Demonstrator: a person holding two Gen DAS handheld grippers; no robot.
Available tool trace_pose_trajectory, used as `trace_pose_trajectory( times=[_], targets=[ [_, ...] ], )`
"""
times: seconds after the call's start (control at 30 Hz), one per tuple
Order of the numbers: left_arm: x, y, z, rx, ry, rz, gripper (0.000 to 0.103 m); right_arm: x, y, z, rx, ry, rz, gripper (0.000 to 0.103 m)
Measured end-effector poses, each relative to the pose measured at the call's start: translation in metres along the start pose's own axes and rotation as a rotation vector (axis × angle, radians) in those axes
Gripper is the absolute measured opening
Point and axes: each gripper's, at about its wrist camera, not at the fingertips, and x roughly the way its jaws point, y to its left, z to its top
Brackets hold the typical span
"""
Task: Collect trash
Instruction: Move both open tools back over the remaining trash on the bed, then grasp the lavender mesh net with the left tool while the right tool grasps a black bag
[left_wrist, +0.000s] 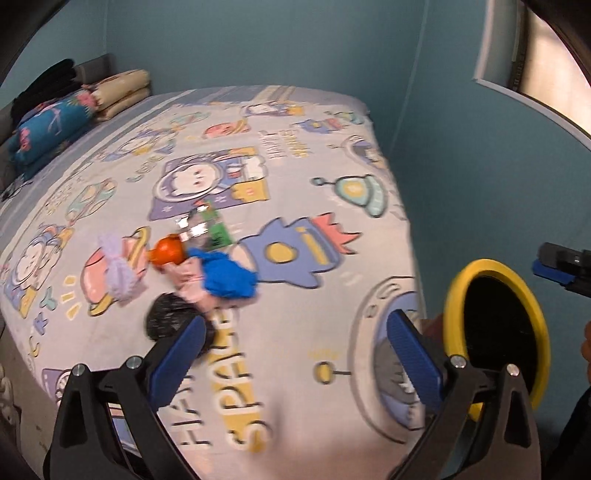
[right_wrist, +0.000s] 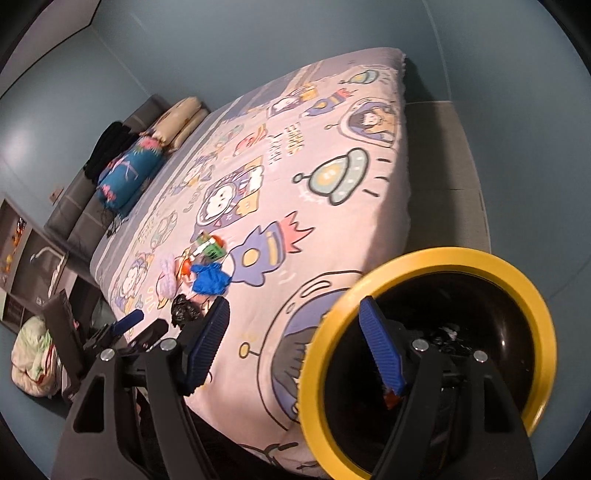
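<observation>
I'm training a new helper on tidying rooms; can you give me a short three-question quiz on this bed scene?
1. True or false: the left gripper is holding a piece of trash.
2. Which item in the trash pile lies nearest the left gripper's fingers? A) blue wad B) black bag C) green packet
3. What colour is the rim of the bin beside the bed?

Key: 1 false, its fingers are open and empty; 2 B; 3 yellow.
</observation>
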Motion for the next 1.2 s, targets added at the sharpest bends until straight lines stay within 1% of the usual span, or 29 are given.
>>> trace_pose_trajectory(
  times=[0.1,0.2,0.5,0.63,0.8,0.9,1.0,1.07,1.2],
  targets=[
    [0.004,0.020,0.001,-0.031,0.021,0.017,0.095,0.014,0.018,0.002,-0.037,0.022,0.012,0.069],
    [0.006,0.045,0.003,-0.073,0.019,0.051,0.095,0.028,0.032,0.005,-0.065,0.045,0.020,0.069],
    [0.015,0.104,0.011,-0.153,0.020,0.127,0.095,0.086,0.083,0.009,-0.173,0.137,0.069,0.069],
    [0.022,0.138,0.014,-0.214,0.013,0.156,0.095,0.112,0.109,0.005,-0.221,0.180,0.106,0.069],
    [0.042,0.185,0.019,-0.308,0.051,0.189,0.095,0.146,0.141,-0.006,-0.290,0.241,0.140,0.069],
    [0.052,0.204,0.022,-0.327,0.059,0.203,0.095,0.166,0.161,-0.016,-0.342,0.273,0.152,0.069],
    [0.065,0.216,0.027,-0.314,0.070,0.224,0.095,0.187,0.180,-0.026,-0.390,0.318,0.159,0.069],
    [0.074,0.223,0.031,-0.304,0.073,0.253,0.095,0.198,0.189,-0.032,-0.411,0.343,0.160,0.069],
    [0.096,0.239,0.037,-0.331,0.110,0.266,0.095,0.218,0.207,-0.045,-0.458,0.384,0.164,0.069]
  ],
)
